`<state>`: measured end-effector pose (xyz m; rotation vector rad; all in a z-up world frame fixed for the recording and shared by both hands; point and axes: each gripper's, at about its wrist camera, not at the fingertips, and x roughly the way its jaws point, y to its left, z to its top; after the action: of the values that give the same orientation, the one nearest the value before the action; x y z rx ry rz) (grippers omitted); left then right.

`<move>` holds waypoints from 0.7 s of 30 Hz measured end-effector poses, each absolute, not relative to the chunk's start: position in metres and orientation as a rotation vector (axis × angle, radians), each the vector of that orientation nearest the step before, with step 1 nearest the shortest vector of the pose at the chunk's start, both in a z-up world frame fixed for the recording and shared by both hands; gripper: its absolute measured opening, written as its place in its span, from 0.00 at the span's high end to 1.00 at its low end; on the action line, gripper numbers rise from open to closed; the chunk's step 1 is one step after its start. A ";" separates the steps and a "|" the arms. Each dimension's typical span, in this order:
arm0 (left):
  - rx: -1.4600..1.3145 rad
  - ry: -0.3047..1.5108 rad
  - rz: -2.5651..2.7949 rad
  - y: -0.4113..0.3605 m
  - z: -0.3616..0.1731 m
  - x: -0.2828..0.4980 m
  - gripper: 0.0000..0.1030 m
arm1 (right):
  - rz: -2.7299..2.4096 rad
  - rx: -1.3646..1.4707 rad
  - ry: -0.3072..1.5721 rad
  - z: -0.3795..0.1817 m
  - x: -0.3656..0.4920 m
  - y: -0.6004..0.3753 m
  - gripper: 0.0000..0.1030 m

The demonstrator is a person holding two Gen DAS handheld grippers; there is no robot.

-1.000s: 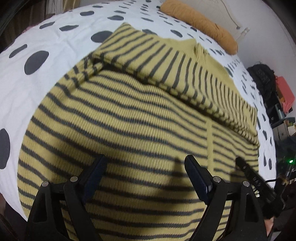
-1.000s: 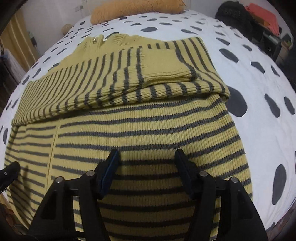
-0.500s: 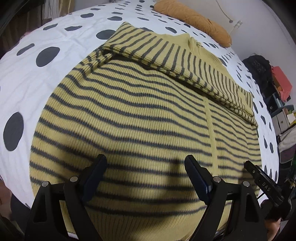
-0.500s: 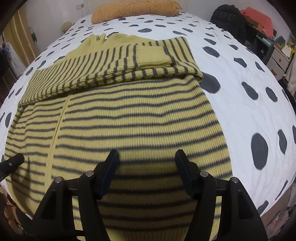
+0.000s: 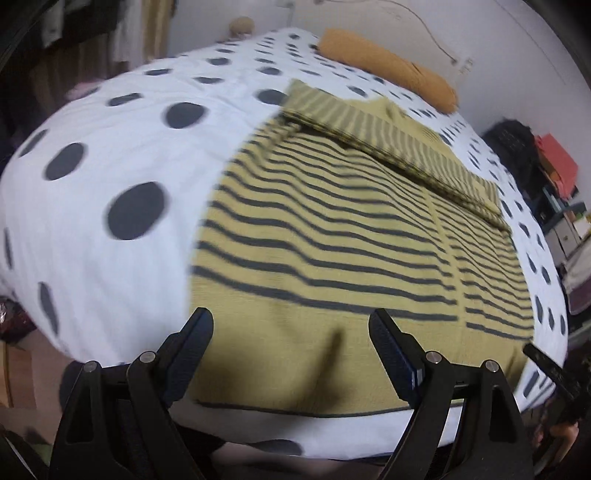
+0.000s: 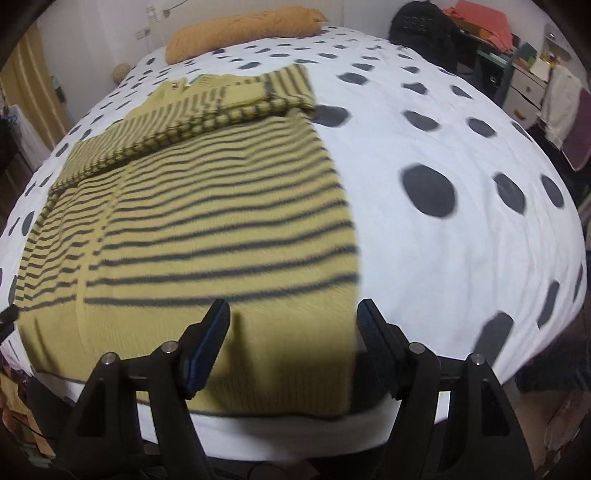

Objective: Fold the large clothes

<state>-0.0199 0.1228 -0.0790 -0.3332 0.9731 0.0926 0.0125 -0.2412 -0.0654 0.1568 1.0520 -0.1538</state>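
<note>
Now | sweater (image 5: 354,236): mustard, grey-striped | flat, sleeves folded across top

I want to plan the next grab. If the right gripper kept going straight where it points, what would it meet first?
Most likely the plain yellow hem band of the striped sweater, near its right corner, lying flat on the spotted bedspread. The right gripper stands open and empty; depth is unclear.

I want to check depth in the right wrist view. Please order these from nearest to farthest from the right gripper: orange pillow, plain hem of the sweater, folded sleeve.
From the right gripper:
1. Plain hem, right under the open jaws.
2. Folded sleeve, across the sweater's far end.
3. Orange pillow, at the bed's far edge.
</note>
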 end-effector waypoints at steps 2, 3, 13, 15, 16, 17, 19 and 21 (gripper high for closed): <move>-0.359 0.973 0.137 0.144 -0.083 -0.026 0.16 | -0.155 0.178 1.059 -0.072 0.004 -0.256 0.30; -0.376 0.978 0.150 0.155 -0.087 -0.028 0.16 | -0.156 0.183 1.067 -0.075 0.001 -0.262 0.30; -0.580 1.065 -0.029 0.177 -0.132 -0.028 0.16 | 0.077 0.374 1.087 -0.104 -0.006 -0.289 0.29; -0.616 1.061 -0.126 0.172 -0.133 -0.027 0.16 | 0.202 0.435 1.067 -0.105 -0.005 -0.283 0.33; -0.614 1.064 -0.148 0.169 -0.134 -0.027 0.16 | 0.264 0.458 1.049 -0.104 -0.004 -0.280 0.37; -0.595 1.066 -0.143 0.168 -0.134 -0.027 0.16 | 0.268 0.451 1.046 -0.104 -0.003 -0.279 0.39; -0.579 1.072 -0.150 0.165 -0.136 -0.025 0.16 | 0.246 0.419 1.077 -0.110 0.002 -0.278 0.47; -0.602 1.071 -0.159 0.169 -0.139 -0.024 0.16 | 0.269 0.425 1.076 -0.114 0.003 -0.281 0.48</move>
<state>-0.0241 0.1692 -0.1386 -0.6018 1.0706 -0.1590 0.0032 -0.2807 -0.1139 0.4254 1.0761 0.2692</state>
